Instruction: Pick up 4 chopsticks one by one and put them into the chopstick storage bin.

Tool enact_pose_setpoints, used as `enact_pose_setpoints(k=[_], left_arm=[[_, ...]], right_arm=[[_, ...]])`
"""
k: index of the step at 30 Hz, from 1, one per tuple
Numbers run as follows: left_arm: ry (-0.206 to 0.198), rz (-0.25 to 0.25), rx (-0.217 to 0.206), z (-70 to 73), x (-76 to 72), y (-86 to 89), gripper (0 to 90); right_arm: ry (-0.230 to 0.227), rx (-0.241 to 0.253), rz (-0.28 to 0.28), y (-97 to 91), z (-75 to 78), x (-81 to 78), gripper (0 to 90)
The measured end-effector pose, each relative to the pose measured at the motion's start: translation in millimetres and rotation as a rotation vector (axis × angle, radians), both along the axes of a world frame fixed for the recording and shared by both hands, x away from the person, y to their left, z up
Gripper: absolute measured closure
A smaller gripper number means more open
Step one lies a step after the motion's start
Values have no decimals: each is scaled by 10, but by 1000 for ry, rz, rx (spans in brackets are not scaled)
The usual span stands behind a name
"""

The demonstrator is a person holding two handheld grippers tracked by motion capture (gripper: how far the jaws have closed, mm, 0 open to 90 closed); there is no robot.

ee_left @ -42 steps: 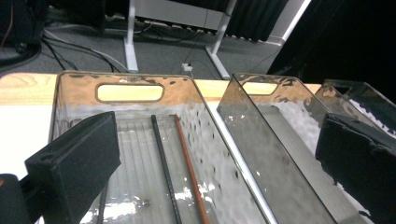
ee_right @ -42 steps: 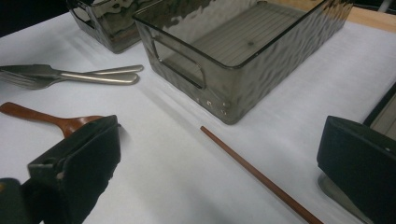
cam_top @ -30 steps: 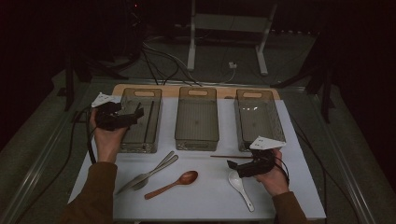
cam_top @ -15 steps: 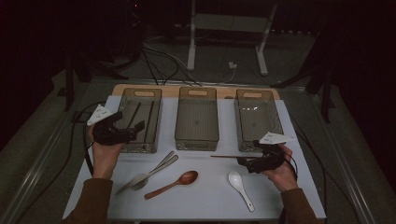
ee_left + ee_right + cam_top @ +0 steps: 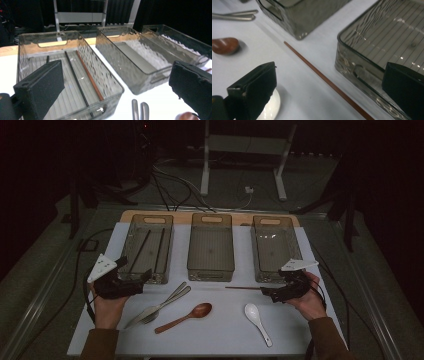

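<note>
Chopsticks: two in left bin, one on table; three bins.

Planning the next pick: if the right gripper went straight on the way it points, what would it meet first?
Probably the brown chopstick on the table between the right gripper's open jaws; depth is unclear.

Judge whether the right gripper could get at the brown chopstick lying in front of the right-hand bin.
Probably yes: the right gripper is open, the brown chopstick lies flat between its fingers, with only bare table there; the right-hand bin stands close beside.

Jaws wide apart over brown chopstick, beside clear bin.
</note>
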State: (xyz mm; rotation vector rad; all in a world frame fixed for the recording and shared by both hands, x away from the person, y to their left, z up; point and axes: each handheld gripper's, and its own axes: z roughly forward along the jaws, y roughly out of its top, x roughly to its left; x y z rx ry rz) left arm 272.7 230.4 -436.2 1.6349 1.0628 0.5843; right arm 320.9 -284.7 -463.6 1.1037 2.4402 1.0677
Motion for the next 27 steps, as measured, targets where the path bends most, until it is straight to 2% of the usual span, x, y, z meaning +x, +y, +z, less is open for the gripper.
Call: enact_pose_setpoints(k=[4, 10, 12, 15, 21, 24, 27], left_arm=[[-7, -5, -4, -66, -119, -14, 10], [3, 2, -8, -149, -215, 21, 10], [6, 10, -14, -158, -222, 50, 10], [7, 15, -18, -172, -224, 66, 10], [13, 4, -9, -188, -215, 36, 10], [13, 2, -12, -191, -216, 27, 10], [13, 2, -14, -191, -220, 27, 10]], right_arm=[[22, -22, 19, -16, -42, 23, 1], [26, -38, 48, -27, -56, -3, 6], [24, -48, 66, -28, -78, -21, 45], [31, -63, 83, -29, -140, -28, 49], [37, -138, 75, -25, -299, 2, 73], [34, -161, 67, -24, -353, 22, 158], [55, -169, 74, -38, -412, 61, 239]])
